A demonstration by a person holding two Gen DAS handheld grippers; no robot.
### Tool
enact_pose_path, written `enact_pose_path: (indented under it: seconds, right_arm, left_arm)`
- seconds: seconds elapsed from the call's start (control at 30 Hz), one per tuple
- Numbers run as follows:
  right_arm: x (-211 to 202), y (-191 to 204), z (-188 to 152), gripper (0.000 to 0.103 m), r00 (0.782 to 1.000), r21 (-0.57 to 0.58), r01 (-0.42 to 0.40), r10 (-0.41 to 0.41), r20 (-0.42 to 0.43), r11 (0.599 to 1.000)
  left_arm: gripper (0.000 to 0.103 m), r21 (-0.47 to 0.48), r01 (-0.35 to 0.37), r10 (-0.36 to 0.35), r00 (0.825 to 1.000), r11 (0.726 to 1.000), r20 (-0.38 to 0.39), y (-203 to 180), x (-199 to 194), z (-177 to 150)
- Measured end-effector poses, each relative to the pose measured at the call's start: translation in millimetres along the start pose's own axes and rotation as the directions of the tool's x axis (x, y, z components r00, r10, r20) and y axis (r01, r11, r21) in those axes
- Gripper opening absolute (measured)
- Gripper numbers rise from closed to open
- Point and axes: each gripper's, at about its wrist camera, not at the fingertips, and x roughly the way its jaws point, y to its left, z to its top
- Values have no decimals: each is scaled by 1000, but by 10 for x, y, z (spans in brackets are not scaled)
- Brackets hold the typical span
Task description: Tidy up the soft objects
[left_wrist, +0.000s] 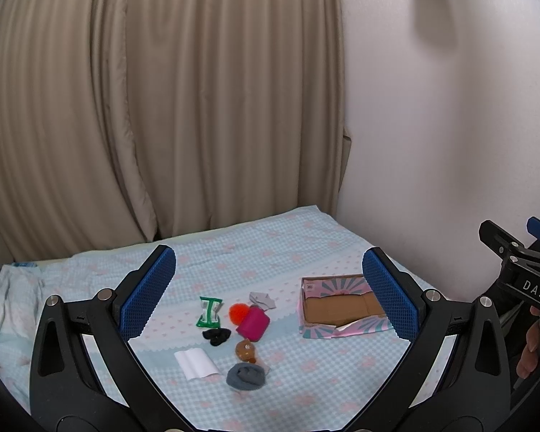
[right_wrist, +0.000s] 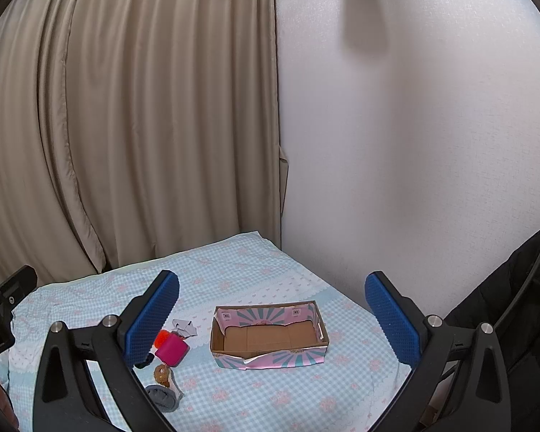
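Note:
A cluster of small soft items lies on the bed: a green packet (left_wrist: pixel 209 311), an orange pompom (left_wrist: pixel 238 312), a magenta pouch (left_wrist: pixel 253 322), a black sock (left_wrist: pixel 216 335), a folded white cloth (left_wrist: pixel 196 362), a brown plush (left_wrist: pixel 247 350), a grey sock ball (left_wrist: pixel 245 376) and a pale grey cloth (left_wrist: pixel 262 300). To their right stands an open pink-and-teal cardboard box (left_wrist: pixel 342 328) (right_wrist: pixel 270 356), nothing in it. My left gripper (left_wrist: pixel 270 295) hangs open above the cluster. My right gripper (right_wrist: pixel 271 315) hovers open over the box. The magenta pouch (right_wrist: pixel 172 350) shows beside the right gripper's left finger.
The bed wears a light blue checked sheet (left_wrist: pixel 306 378) with pink flowers. Beige curtains (left_wrist: pixel 162 108) hang behind it, a white wall (right_wrist: pixel 414 144) stands to the right. A hand (left_wrist: pixel 532 345) holds the other gripper at the left wrist view's right edge. A dark garment (right_wrist: pixel 504 295) sits at right.

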Motion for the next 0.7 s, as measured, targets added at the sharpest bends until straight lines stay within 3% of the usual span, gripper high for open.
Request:
enact_pose_path:
  seconds: [0.53, 0.7]
  right_arm:
    - [-13, -24, 9, 103, 1000, -4, -4, 4, -3, 1000]
    - [9, -54, 43, 103, 999, -6, -33, 33, -9, 999]
  left_arm:
    - [103, -18, -2, 2, 1000, 1000, -6, -34, -36, 41]
    - [103, -20, -57, 57, 998, 998, -18, -10, -39, 1]
